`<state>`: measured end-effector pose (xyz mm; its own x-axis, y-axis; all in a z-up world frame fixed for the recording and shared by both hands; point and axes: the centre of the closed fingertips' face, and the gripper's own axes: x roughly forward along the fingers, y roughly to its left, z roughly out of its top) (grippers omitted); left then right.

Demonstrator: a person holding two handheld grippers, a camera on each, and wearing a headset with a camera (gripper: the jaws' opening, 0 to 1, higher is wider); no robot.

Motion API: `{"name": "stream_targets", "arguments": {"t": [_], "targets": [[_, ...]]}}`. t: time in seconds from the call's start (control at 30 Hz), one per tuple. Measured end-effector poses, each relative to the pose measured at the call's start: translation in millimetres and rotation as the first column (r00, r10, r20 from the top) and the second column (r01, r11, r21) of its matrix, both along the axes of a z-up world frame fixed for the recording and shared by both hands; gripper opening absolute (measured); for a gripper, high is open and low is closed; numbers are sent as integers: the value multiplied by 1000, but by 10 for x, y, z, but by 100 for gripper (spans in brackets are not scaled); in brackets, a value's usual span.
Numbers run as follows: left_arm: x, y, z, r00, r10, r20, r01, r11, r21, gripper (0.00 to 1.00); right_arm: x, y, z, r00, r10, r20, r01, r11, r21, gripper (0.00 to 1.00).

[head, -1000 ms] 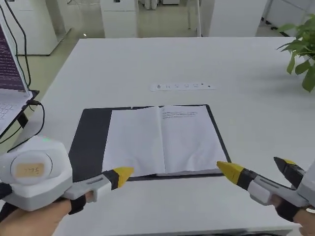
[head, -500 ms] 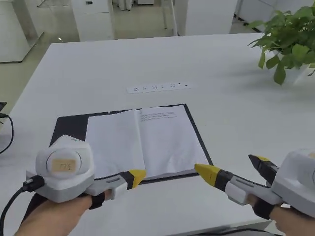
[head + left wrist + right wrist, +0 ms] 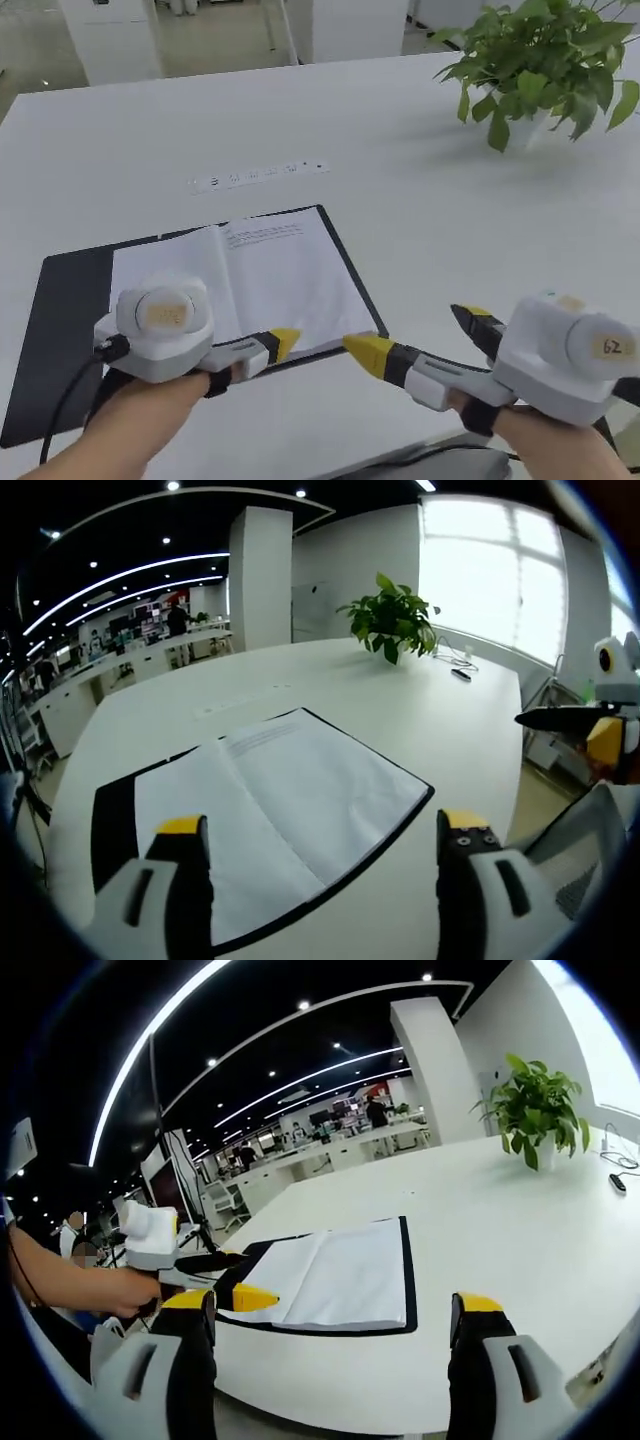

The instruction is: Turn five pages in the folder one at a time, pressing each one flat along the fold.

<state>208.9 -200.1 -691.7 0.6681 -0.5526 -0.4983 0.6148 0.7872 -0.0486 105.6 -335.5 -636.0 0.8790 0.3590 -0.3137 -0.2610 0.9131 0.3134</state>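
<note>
The folder lies open on the white table, with a black cover and white pages, the right page bearing a few lines of print at its top. My left gripper hovers at the folder's front edge, open, with one yellow tip over the right page. In the left gripper view the folder lies ahead of the left gripper, whose jaws stand wide apart. My right gripper is open just off the folder's front right corner and holds nothing. The right gripper view has the folder ahead of the right gripper.
A potted plant stands at the table's far right. A flush power strip is set into the table behind the folder. The table's front edge runs just under my hands. Office desks and a few people stand far off.
The head camera has swung right, so the laptop left the picture and the plant came in. My left gripper moved right along the folder's front edge, nearer the right gripper. Both stay open.
</note>
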Motion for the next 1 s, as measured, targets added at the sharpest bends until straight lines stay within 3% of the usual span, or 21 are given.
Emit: {"name": "stream_targets", "arguments": {"t": [0.27,0.5,0.6,0.73,0.87,1.0], "targets": [[128,-358,-267,999,-41,-18,42,999,20,83,19,-39,-7,1000,-8,1,8,1000,25,97],[240,-596,-452,998,-58,-25,59,998,21,74,20,-7,-72,1000,12,-9,-11,1000,7,97],[287,-650,-581,998,-54,-33,56,997,46,67,7,9,-107,1000,17,-19,-17,1000,3,96],[335,-696,-684,998,-31,-47,32,999,39,60,-3,12,-150,999,31,-29,-32,999,-9,96],[331,-767,-693,999,-24,-40,25,999,32,57,19,-46,-160,999,18,-35,-18,1000,2,95],[331,-803,-762,998,-1,-60,2,1000,22,56,49,-95,-198,999,6,-48,-5,1000,14,94]]}}
